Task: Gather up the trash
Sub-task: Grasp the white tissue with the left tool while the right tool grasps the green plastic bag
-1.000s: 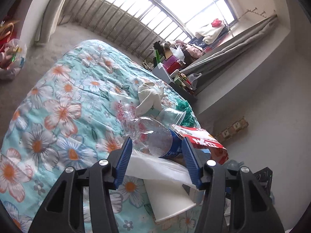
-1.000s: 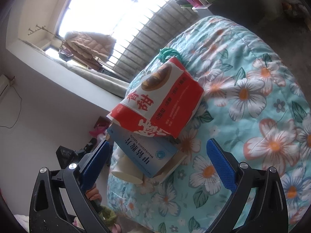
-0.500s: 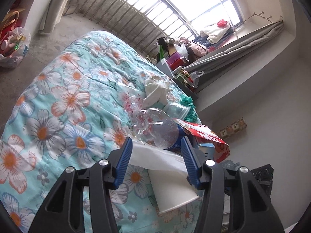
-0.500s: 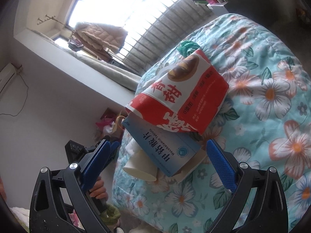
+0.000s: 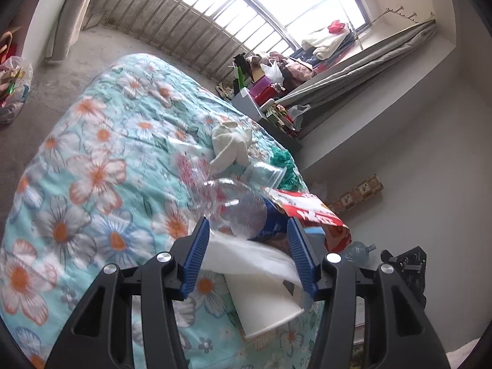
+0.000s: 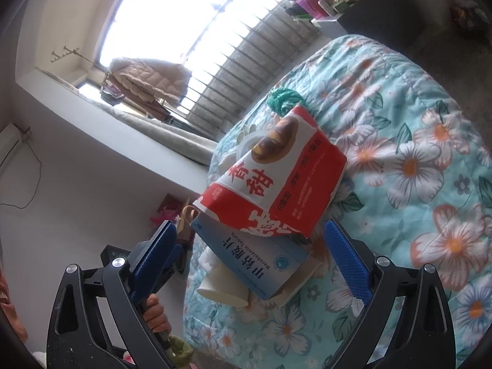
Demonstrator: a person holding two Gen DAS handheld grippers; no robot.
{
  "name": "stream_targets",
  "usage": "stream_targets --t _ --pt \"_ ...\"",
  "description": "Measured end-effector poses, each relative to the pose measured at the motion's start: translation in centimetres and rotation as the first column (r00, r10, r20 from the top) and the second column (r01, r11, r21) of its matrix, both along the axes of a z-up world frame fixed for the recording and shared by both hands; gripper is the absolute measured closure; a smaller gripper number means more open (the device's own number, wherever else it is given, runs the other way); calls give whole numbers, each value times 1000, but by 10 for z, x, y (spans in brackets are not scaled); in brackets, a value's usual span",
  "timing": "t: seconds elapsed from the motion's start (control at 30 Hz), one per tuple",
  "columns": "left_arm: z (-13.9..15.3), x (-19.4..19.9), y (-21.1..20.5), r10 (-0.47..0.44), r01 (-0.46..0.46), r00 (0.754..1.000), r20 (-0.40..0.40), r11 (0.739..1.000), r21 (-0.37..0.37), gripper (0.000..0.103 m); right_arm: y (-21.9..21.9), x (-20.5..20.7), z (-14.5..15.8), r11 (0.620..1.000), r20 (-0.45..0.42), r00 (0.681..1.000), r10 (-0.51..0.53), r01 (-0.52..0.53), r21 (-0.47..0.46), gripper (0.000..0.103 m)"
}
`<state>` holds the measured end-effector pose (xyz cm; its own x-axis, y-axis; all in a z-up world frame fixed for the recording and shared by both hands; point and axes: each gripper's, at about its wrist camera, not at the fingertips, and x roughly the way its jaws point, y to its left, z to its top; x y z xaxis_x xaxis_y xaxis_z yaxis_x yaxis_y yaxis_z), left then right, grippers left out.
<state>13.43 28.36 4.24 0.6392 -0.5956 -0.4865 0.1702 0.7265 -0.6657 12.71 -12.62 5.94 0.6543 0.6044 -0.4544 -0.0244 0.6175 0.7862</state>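
Left wrist view looks over a floral bedspread (image 5: 92,169) where the trash lies in a loose heap near the bed's edge. The left gripper (image 5: 250,246) holds a white tissue (image 5: 246,258) between its blue pads; the sheet spans the gap from pad to pad and is blurred along its far edge. Under it lies a white paper cup (image 5: 264,304) on its side, mouth toward the camera. Just beyond the fingertips is a crumpled clear plastic bottle (image 5: 236,209) with a blue label, its printing too small to read. A clear plastic cup (image 5: 264,173), a cream cloth (image 5: 230,147) and a green bag (image 5: 286,166) lie farther back.

From the right wrist, the right gripper (image 6: 249,246) stands wide open, nothing between its pads. Ahead of it a red and white snack bag (image 6: 276,184) rests on top of a blue medicine box (image 6: 255,264). The bag carries large red Chinese characters and a picture of a browned bun; its small print is illegible. The box reads "Mecobalamin Tablets" under larger Chinese characters. The paper cup (image 6: 221,289) pokes out from under the box, mostly covered. A hand (image 6: 156,313) shows behind the right gripper's left finger, largely hidden, so what it grips cannot be made out.
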Motion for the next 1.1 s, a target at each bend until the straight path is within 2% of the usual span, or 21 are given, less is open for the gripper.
stream_targets --t 0.07,0.13,0.2,0.27,0.3,0.37,0.47,0.57,0.63,0.7,0.8,0.87,0.97,1.1 --pt "17 16 -3 -15 13 999 32 999 48 50 -4 -1 6 999 28 999 -16 17 -28 10" --pt "32 37 -13 -45 38 998 48 991 128 47 -10 -1 9 997 43 998 -41 44 -59 10" --pt "37 58 -23 -69 59 997 45 980 191 47 -18 1 9 996 39 997 -68 70 -57 11" --pt "35 87 -38 -105 101 994 4 965 243 46 -27 2 11 994 35 995 -90 91 -53 12" --pt "32 101 -43 -114 119 993 -34 963 240 46 -30 4 13 994 40 995 -93 95 -50 12" --pt "22 131 -52 -155 175 981 -121 967 184 47 -36 14 22 994 55 995 -82 86 -72 12" --pt "11 170 -63 -176 211 960 -217 966 152 47 -50 45 32 991 36 997 -61 65 -114 13" --pt "-3 198 -71 -155 211 941 -302 964 164 47 -60 90 24 999 -59 998 24 -26 -38 13" --pt "-7 210 -76 -143 212 936 -323 958 191 48 -62 125 15 995 -121 988 93 -88 45 14" --pt "-11 218 -82 -148 231 934 -327 945 232 49 -60 156 9 988 -145 979 145 -136 72 14" --pt "-23 228 -89 -132 244 919 -371 930 275 57 -53 194 -5 983 -208 961 180 -169 70 19" --pt "-30 232 -91 -122 247 911 -394 927 284 68 -48 213 -16 980 -241 950 197 -185 68 25" --pt "-33 236 -90 -119 244 913 -389 925 291 81 -34 241 -29 974 -262 939 225 -221 44 29" --pt "-33 239 -83 -113 236 916 -386 928 289 92 -17 264 -47 969 -303 923 238 -247 12 38"
